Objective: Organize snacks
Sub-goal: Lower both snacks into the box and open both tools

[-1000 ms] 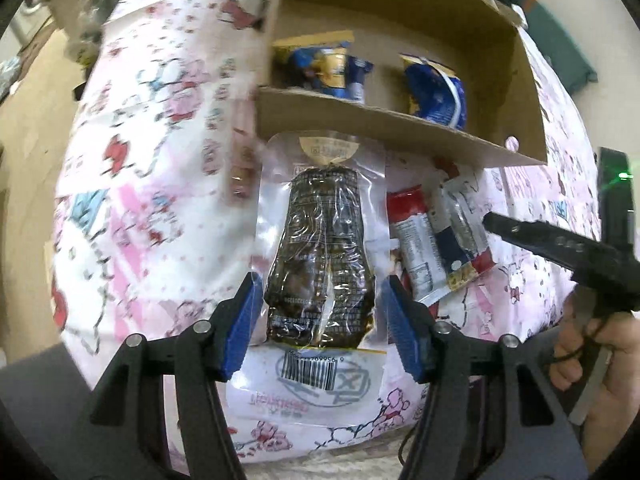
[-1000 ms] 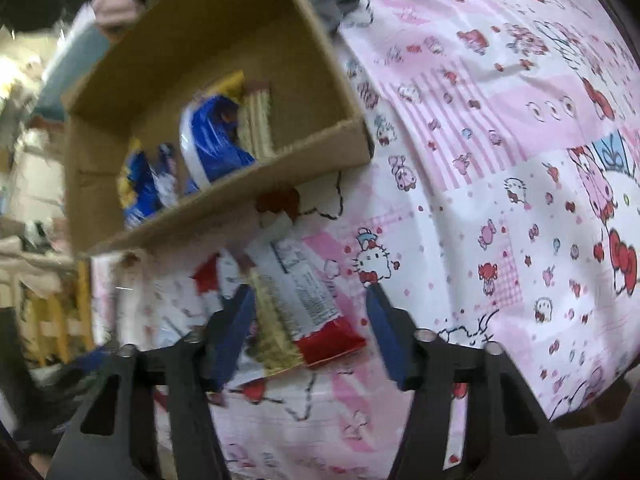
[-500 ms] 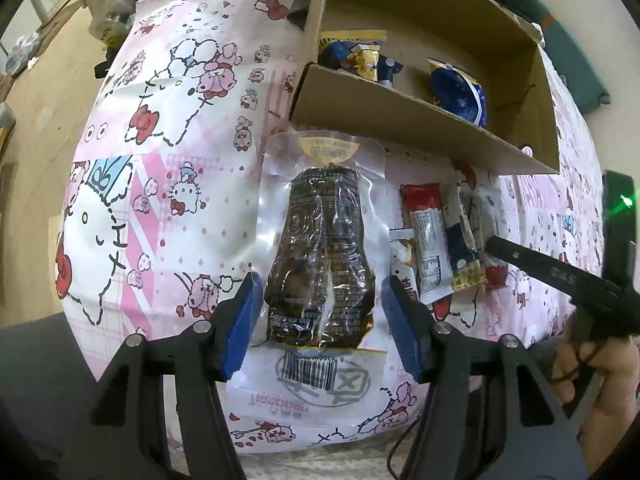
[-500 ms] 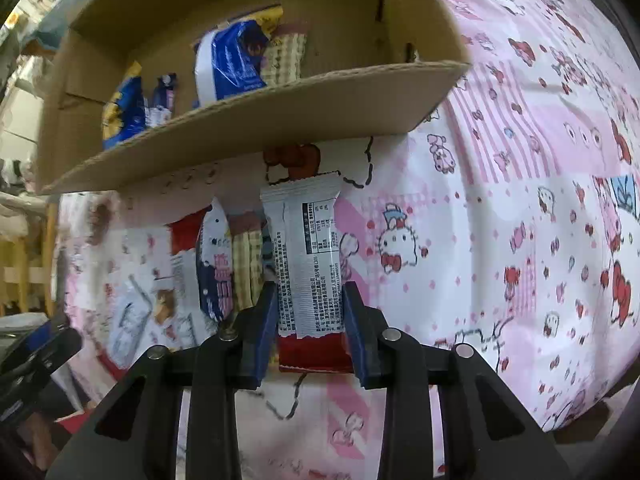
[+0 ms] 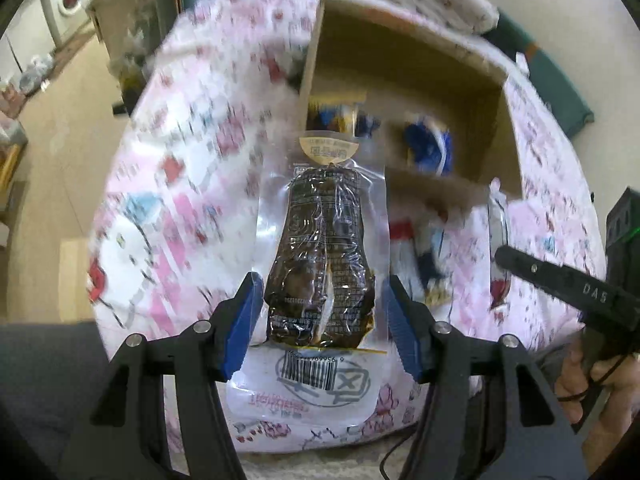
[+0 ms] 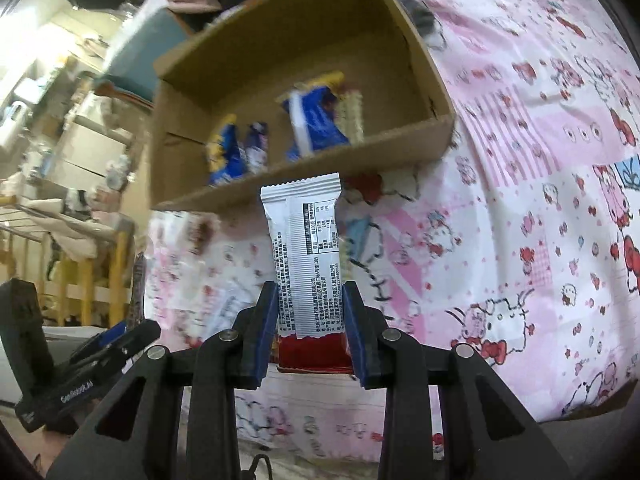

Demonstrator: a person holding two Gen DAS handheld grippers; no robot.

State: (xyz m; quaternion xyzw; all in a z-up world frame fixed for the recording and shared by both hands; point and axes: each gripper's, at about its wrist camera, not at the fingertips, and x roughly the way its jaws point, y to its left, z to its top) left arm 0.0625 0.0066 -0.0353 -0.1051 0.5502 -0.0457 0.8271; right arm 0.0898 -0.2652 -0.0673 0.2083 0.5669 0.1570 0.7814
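My left gripper (image 5: 322,316) is shut on a clear vacuum pack with a dark brown snack (image 5: 322,256) and holds it lifted off the pink patterned cloth (image 5: 172,200). My right gripper (image 6: 310,334) is shut on a silver and red snack bar (image 6: 306,256), held upright in front of the cardboard box (image 6: 304,168). The box (image 5: 404,80) lies open toward me and holds blue and yellow snack packs (image 6: 316,124). More packs (image 5: 424,256) lie on the cloth in front of the box. The right gripper's body (image 5: 560,284) shows in the left wrist view.
The pink cartoon cloth (image 6: 520,200) covers the table to the right of the box. A wooden rack (image 6: 80,272) and household clutter stand at the left. A washing machine (image 5: 64,4) and floor lie beyond the table's left edge.
Both grippers have risen from the cloth with their packs. The right gripper closed on the silver bar between one second and half a second ago. The views are blurred from movement.
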